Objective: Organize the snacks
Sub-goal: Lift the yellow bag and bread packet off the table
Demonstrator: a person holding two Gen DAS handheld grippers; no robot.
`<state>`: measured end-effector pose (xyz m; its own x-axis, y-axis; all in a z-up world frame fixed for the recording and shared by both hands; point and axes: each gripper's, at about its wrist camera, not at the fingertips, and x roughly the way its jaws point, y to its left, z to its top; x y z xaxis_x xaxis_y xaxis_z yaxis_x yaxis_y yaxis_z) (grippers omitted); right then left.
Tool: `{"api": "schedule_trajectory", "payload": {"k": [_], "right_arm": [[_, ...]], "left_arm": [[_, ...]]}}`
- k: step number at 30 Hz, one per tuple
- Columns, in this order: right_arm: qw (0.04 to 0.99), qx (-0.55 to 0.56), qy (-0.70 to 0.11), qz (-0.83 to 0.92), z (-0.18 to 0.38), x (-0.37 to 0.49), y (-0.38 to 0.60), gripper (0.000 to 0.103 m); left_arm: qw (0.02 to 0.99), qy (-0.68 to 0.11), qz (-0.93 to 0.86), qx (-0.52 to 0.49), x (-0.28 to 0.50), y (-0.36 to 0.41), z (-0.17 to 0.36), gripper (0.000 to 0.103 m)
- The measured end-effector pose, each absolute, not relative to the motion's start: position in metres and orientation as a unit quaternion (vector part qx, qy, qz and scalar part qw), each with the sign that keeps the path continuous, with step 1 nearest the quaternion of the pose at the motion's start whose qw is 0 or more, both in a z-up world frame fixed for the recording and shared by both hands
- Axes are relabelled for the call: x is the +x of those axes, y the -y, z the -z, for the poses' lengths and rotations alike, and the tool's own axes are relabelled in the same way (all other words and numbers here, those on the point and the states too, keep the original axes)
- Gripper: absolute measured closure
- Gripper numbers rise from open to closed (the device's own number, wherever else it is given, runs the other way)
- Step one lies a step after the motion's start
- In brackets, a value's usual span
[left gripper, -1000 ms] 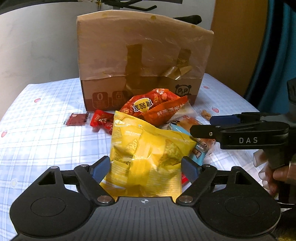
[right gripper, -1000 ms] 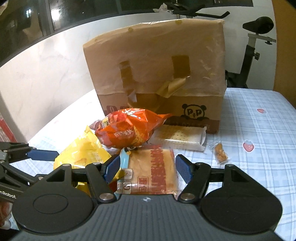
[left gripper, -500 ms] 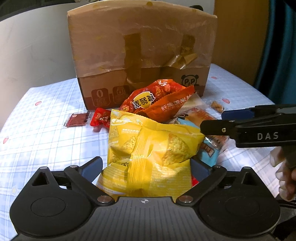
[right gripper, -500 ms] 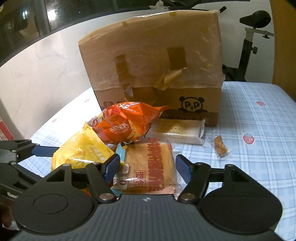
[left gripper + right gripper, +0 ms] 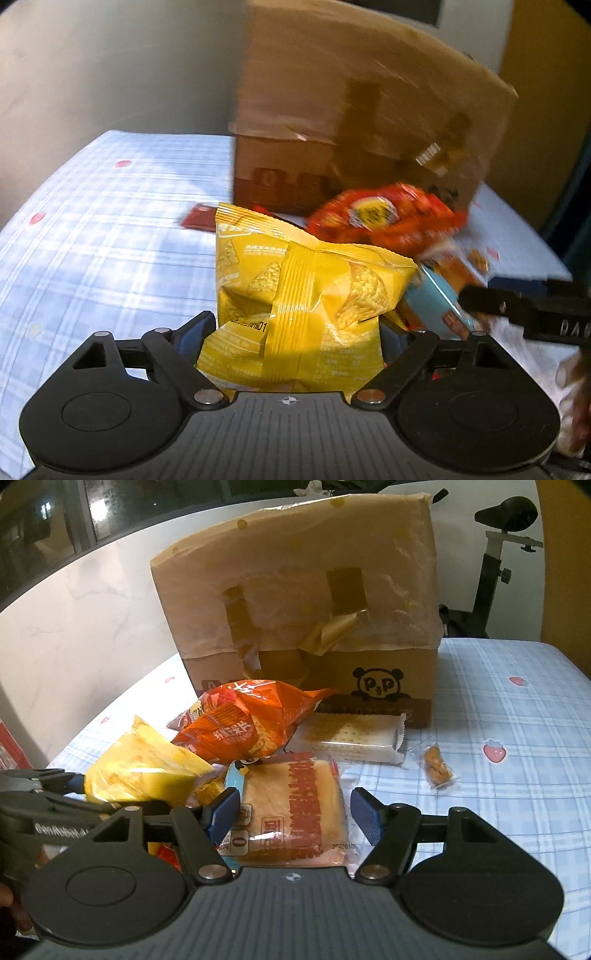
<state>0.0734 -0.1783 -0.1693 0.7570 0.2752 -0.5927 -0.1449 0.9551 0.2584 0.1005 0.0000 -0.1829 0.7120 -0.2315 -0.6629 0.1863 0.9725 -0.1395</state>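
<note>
Now left gripper (image 5: 295, 332) closing around yellow chip bag (image 5: 303, 295), right gripper (image 5: 295, 816) apart over bread packet (image 5: 291, 805)

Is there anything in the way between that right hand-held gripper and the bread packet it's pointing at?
Nothing visible. The bread packet already lies between the open fingers of the right hand-held gripper, with no snack on top of it. The orange bag sits just behind it and the yellow bag off to the left.
</note>
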Motion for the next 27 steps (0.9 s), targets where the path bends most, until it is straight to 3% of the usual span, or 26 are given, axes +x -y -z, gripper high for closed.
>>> {"api": "schedule_trajectory", "payload": {"k": [10,18,27], "right_arm": [[0.93,0.082,-0.336,-0.12,0.171,0.087,0.169,0.022],[0.928,0.068,-0.349,-0.109,0.184,0.099,0.16,0.019],[0.935,0.077,-0.327,-0.111,0.192,0.096,0.16,0.028]], "left_arm": [[0.934,-0.346,0.073,-0.051,0.097,-0.01,0.18,0.013],[0.935,-0.347,0.059,-0.051,0.094,-0.016,0.184,0.013],[0.934,-0.35,0.054,-0.046,0.098,-0.01,0.19,0.013]]}}
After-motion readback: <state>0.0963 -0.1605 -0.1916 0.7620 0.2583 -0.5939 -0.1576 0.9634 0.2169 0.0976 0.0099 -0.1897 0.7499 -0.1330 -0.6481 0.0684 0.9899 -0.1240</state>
